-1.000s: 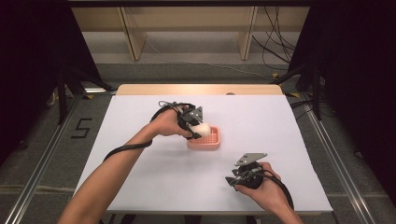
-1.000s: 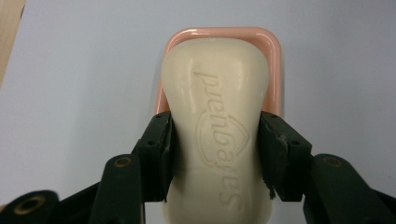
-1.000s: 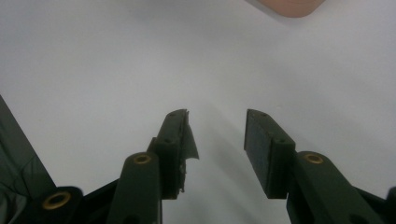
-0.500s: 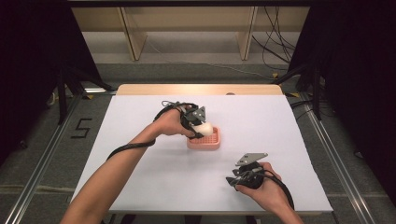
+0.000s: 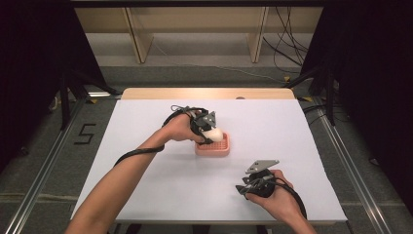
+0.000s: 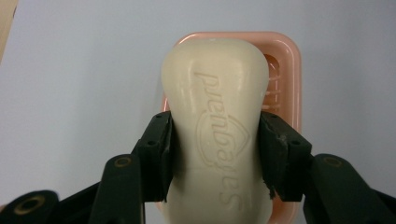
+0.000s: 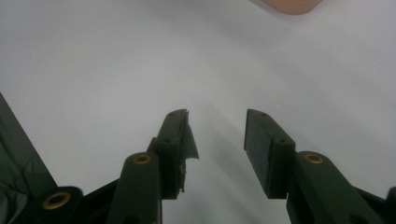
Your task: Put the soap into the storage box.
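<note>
The left gripper (image 6: pixel 215 154) clamps the waist of a cream, rounded bar of soap (image 6: pixel 217 121), which juts toward 12 o'clock over a pink plastic soap dish (image 6: pixel 285 70) on the white table (image 5: pixel 146 122). The soap covers most of the dish's ribbed floor, and its near end is cut off. Embossed lettering reads upside down, apparently "Safeguard". The right gripper (image 7: pixel 217 140), jaws apart and empty, rests at 5 o'clock from the dish.

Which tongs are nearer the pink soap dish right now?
Left. The left tongs grip the soap bar directly over the pink soap dish. The right tongs sit open and empty, nearer the table's front edge, apart from the dish.
</note>
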Action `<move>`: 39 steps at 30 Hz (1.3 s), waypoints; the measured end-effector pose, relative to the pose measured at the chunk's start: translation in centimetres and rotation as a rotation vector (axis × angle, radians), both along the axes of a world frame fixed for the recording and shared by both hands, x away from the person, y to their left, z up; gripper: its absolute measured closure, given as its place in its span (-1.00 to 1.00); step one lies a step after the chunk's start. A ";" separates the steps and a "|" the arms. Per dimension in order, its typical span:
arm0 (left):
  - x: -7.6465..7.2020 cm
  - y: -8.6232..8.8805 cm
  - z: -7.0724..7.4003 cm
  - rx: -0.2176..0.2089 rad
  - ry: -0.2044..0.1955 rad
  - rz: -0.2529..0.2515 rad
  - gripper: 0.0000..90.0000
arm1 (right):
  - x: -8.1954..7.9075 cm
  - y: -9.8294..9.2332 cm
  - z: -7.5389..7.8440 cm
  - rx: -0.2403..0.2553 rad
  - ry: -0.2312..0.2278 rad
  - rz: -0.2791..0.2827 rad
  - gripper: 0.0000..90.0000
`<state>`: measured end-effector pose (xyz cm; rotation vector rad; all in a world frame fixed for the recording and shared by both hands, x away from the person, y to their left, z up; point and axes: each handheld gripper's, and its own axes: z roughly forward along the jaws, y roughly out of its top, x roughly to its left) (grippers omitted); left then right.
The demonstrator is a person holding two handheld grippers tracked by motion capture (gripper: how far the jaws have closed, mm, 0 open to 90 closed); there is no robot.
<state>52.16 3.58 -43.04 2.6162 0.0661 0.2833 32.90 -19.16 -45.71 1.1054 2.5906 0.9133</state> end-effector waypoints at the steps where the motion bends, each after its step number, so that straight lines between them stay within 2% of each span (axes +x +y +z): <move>1: 0.0 -0.1 0.0 0.001 -0.002 0.001 0.09 | -0.1 0.0 0.1 -0.002 0.005 -0.007 0.33; 13: 0.1 -0.8 -0.7 0.031 0.007 -0.018 0.09 | -0.1 0.0 0.0 0.003 0.008 -0.004 0.32; 17: 0.2 -0.8 -1.1 0.048 -0.005 -0.011 0.08 | -0.1 0.0 0.0 0.001 0.012 -0.007 0.32; 19: 0.2 -0.8 -1.3 0.041 0.010 -0.003 0.08 | -0.1 0.0 0.0 -0.001 0.019 -0.015 0.32; 21: 0.3 -0.8 -1.2 0.053 0.016 0.003 0.06 | -0.2 0.0 0.1 0.001 0.024 -0.014 0.32; 23: 0.4 -0.8 -1.0 0.019 0.022 0.026 0.02 | -0.1 0.0 0.0 -0.002 0.023 -0.011 0.32; 24: 0.4 -0.8 -1.0 0.019 0.022 0.026 -0.03 | -0.1 0.0 0.0 -0.002 0.023 -0.011 0.32; 26: 0.4 -0.6 -0.5 -0.005 0.027 0.043 -0.07 | 0.0 0.0 -0.2 0.001 -0.005 0.001 0.31; 28: 0.3 -0.2 0.2 -0.032 0.031 0.053 -0.12 | -0.1 0.1 -0.2 0.002 -0.001 -0.003 0.31; 31: 0.1 0.1 0.6 -0.033 0.016 0.047 -0.16 | -0.1 0.0 -0.2 0.000 -0.008 0.002 0.31; 34: -0.5 1.0 1.4 -0.067 0.015 0.069 -0.18 | 0.0 0.0 -0.2 0.001 -0.009 0.000 0.31; 35: -0.5 1.0 1.4 -0.067 0.015 0.069 -0.18 | 0.0 0.0 -0.2 0.001 -0.009 0.000 0.31; 36: -0.8 1.5 1.6 -0.088 0.019 0.076 -0.18 | -0.3 0.2 -0.2 0.011 0.012 -0.018 0.31; 39: -1.2 2.1 1.8 -0.081 0.011 0.075 -0.18 | -0.1 0.1 -0.2 -0.001 -0.010 -0.002 0.31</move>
